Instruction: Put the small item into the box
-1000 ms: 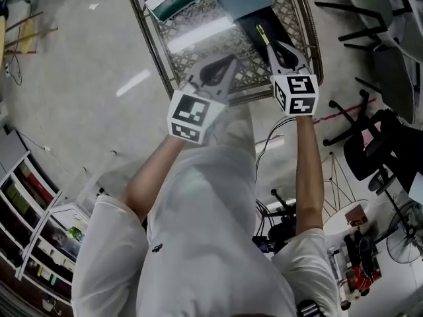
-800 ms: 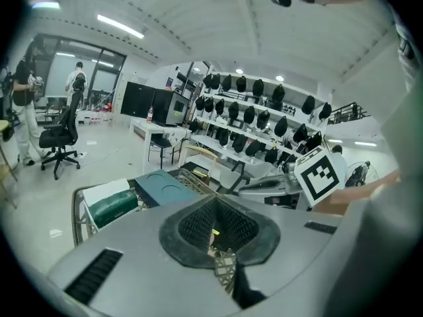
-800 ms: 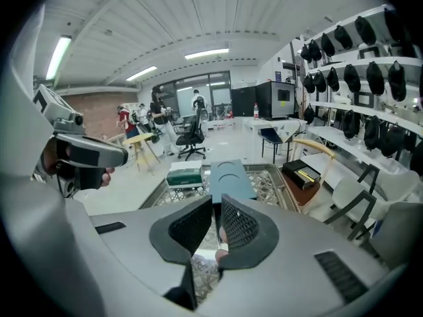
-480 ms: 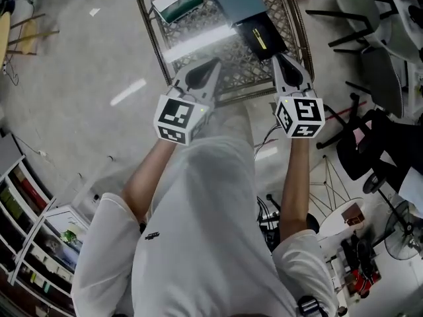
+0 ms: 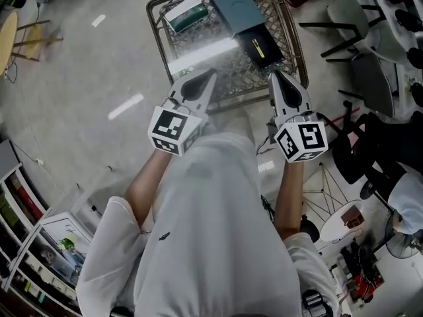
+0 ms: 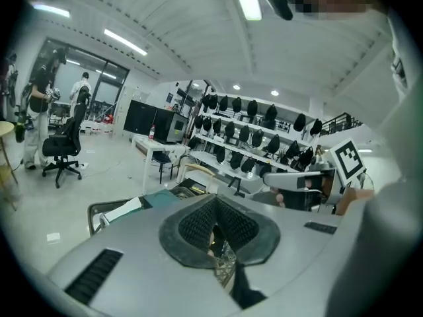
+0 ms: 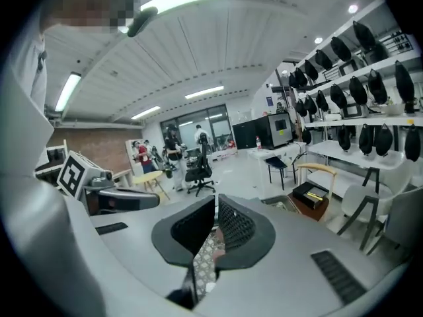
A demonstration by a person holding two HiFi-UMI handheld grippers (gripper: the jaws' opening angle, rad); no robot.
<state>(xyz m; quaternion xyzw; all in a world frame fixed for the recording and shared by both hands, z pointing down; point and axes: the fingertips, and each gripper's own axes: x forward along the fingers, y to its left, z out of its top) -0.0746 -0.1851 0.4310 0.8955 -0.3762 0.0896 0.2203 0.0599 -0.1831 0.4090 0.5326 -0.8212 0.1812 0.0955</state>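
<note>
A black open box (image 5: 260,45) lies at the near right of the lattice-topped table (image 5: 198,58), with a small yellow-striped item (image 5: 258,45) inside it. The teal lid (image 5: 231,4) rests just behind the box. Over the table's near edge, my left gripper (image 5: 211,74) is shut and holds nothing. My right gripper (image 5: 273,77) is also shut and empty, a short way in front of the black box. In the left gripper view the left gripper's (image 6: 215,232) pads meet. In the right gripper view only a thin slit shows between the right gripper's (image 7: 215,233) pads.
A white and green packet (image 5: 185,13) lies at the table's far left corner. Dark chairs (image 5: 370,38) stand to the right, and a shelf (image 5: 26,203) is at the lower left. The person's torso fills the lower middle of the head view.
Both grippers have drawn back from the table toward the body. The right gripper, which was at the black box, is now clear of it.
</note>
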